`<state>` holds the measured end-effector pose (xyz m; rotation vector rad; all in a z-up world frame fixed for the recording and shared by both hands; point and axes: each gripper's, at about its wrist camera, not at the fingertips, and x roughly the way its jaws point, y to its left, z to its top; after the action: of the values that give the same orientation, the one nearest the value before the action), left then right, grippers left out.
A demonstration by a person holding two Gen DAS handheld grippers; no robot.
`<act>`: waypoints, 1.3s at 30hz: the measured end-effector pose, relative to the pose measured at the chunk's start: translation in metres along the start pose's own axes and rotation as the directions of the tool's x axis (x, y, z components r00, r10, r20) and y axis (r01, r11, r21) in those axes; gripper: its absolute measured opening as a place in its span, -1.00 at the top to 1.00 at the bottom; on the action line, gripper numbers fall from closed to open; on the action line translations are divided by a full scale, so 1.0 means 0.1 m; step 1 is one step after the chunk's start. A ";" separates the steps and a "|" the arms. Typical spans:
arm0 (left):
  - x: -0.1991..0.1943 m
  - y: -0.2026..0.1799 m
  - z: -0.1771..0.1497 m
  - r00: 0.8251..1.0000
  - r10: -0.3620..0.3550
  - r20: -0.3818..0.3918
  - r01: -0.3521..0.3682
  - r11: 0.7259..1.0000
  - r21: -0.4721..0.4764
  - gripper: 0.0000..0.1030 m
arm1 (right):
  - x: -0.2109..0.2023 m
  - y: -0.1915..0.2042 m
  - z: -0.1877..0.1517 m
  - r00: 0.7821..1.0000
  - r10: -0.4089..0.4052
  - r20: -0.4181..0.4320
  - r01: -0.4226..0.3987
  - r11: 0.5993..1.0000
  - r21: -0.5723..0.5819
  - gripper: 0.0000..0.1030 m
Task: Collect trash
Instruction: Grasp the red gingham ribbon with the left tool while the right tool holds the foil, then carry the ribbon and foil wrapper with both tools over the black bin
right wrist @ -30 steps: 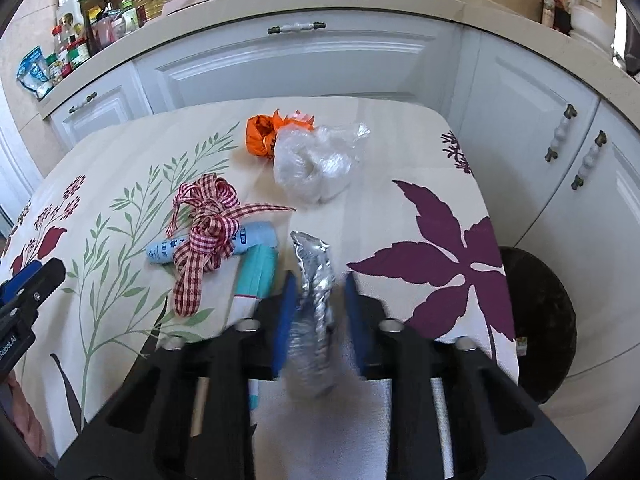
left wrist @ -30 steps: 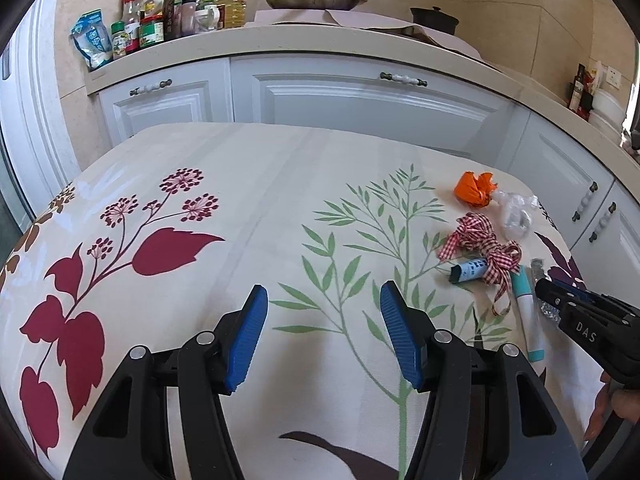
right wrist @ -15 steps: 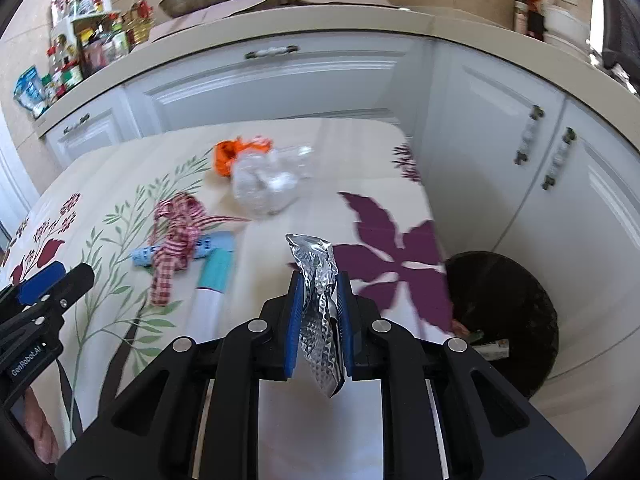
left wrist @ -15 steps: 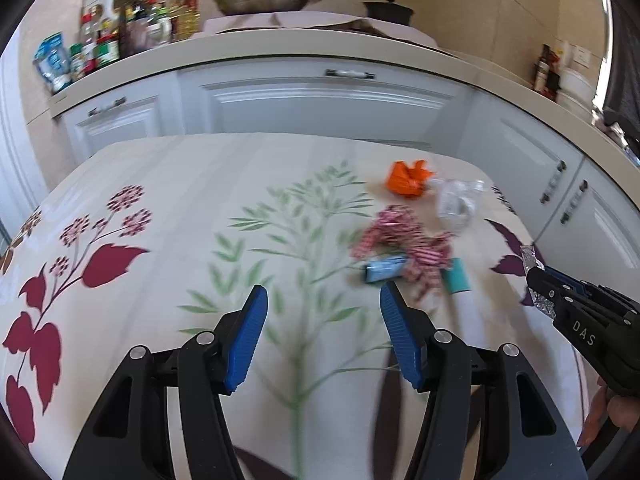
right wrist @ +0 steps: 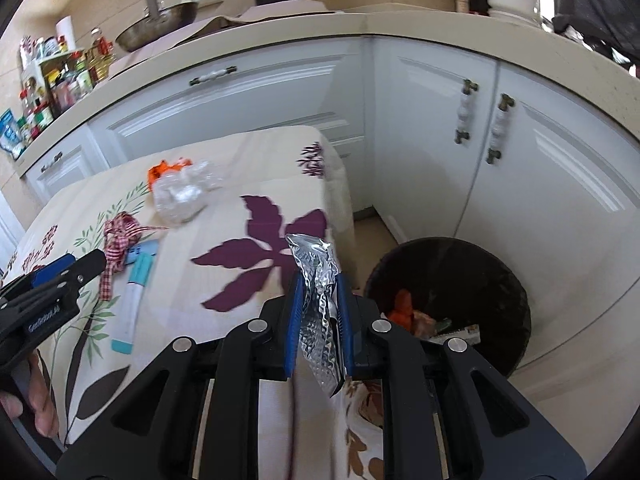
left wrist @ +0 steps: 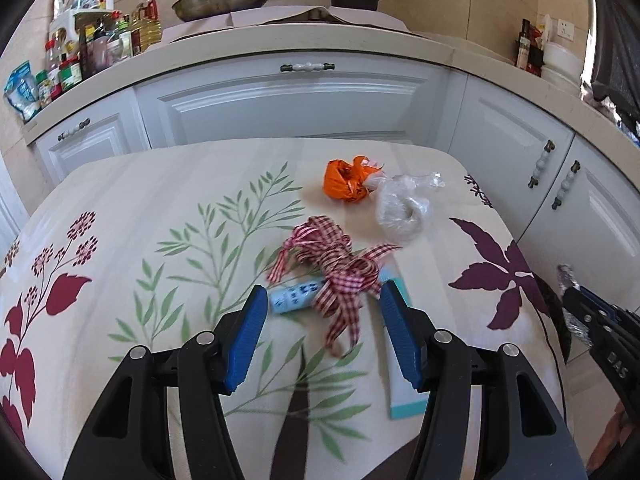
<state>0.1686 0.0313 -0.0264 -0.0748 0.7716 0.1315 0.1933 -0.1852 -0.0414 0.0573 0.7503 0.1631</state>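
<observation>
Foil wrapper is clamped in the right gripper, low in the frame beside the black bin, apparently for dropping; the left gripper is held half open above the checked ribbon.

**Camera Placement: Two Wrist Views**

Left wrist view: mounted behind the left gripper, angled down, close over the table, facing the cabinets.

Right wrist view: mounted behind the right gripper, angled down past the table's right edge toward the trash bin.

Shared by both: checked ribbon, orange wrapper, clear plastic bag, countertop. Each gripper visible at the edge of the opposite view.
</observation>
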 end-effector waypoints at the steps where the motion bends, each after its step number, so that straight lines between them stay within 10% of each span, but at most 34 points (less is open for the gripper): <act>1: 0.03 -0.02 0.01 1.000 0.005 -0.005 -0.005 1.000 0.004 -0.12 | 0.00 -0.03 0.00 1.000 0.001 0.001 -0.001 1.000 0.004 0.68; 10: 0.23 -0.10 0.06 0.998 0.042 -0.039 -0.041 0.999 0.013 -0.12 | 0.08 -0.24 -0.02 1.000 0.014 0.002 -0.014 0.999 0.034 0.68; 17: 0.23 -0.08 0.06 0.999 0.018 -0.037 -0.017 1.000 0.012 0.60 | 0.13 -0.30 -0.05 1.000 0.020 -0.003 -0.020 0.999 0.045 0.68; 39: -0.44 -0.29 0.11 0.992 -0.066 0.105 0.060 0.996 0.062 0.70 | -0.27 -0.42 -0.05 0.997 -0.032 0.077 0.027 0.998 0.056 0.68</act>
<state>0.1493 0.0001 0.0130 -0.0360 0.6650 0.0525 0.1762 -0.2314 -0.0317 0.1038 0.6774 0.1115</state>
